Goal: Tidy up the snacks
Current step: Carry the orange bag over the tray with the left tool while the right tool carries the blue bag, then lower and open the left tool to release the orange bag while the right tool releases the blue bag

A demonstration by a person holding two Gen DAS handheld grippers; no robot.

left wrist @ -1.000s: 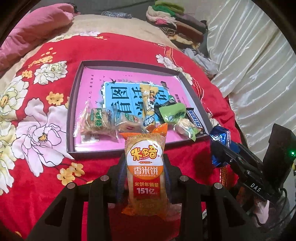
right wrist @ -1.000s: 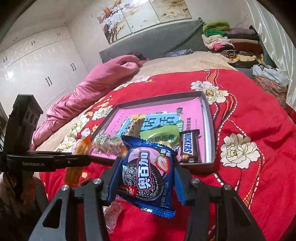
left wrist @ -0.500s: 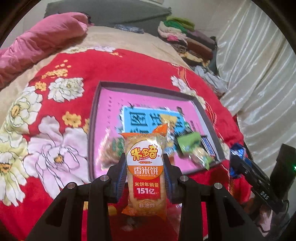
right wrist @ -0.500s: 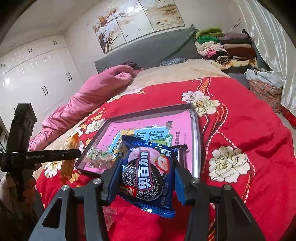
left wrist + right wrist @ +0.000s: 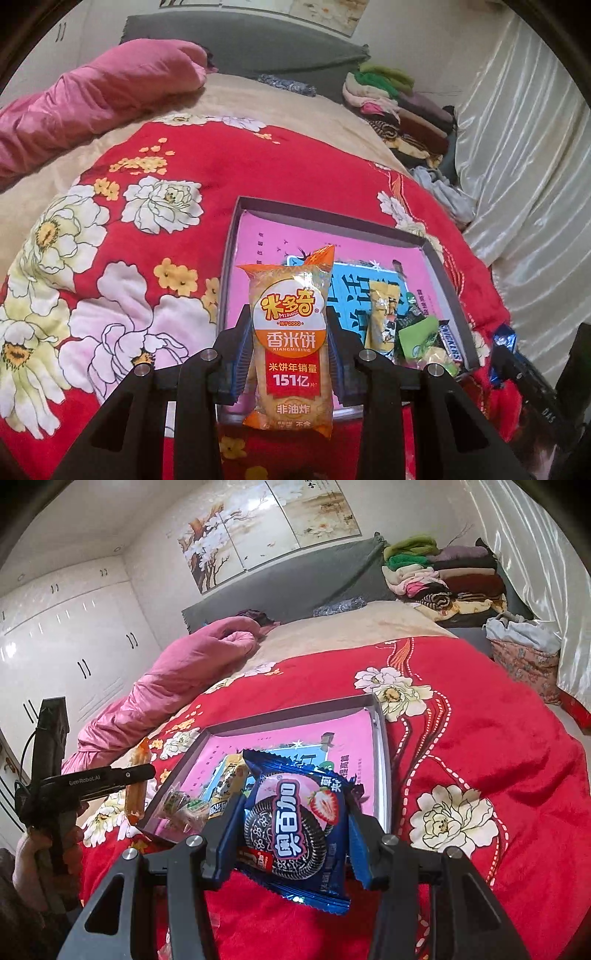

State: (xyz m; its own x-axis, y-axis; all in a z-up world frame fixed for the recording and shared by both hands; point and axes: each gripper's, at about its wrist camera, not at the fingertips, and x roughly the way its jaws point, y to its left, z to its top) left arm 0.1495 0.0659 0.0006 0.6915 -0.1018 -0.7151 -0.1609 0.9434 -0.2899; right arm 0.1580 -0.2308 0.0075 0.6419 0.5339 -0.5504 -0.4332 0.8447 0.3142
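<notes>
My left gripper [image 5: 289,343] is shut on an orange rice cracker packet [image 5: 289,332], held upright above the near left edge of the pink-lined tray [image 5: 255,236]. My right gripper [image 5: 293,834] is shut on a blue strawberry Oreo packet [image 5: 295,827], held above the tray's near edge [image 5: 384,768]. Several snacks lie at the tray's near end: a yellow bar [image 5: 382,314], a green packet [image 5: 417,338], a Snickers bar [image 5: 451,339]. The left gripper with its orange packet [image 5: 135,786] shows at the left of the right wrist view. The right gripper's blue packet [image 5: 503,341] shows at the right of the left wrist view.
The tray lies on a red flowered blanket [image 5: 258,166] on a bed. A pink quilt [image 5: 92,99] lies at the far left. Folded clothes [image 5: 439,576] are stacked at the head of the bed. White curtains [image 5: 535,166] hang on the right.
Both grippers have lifted and pulled back from the tray with their packets; the left wrist view now has the tray lower and more to the right. Both grips are unchanged.
</notes>
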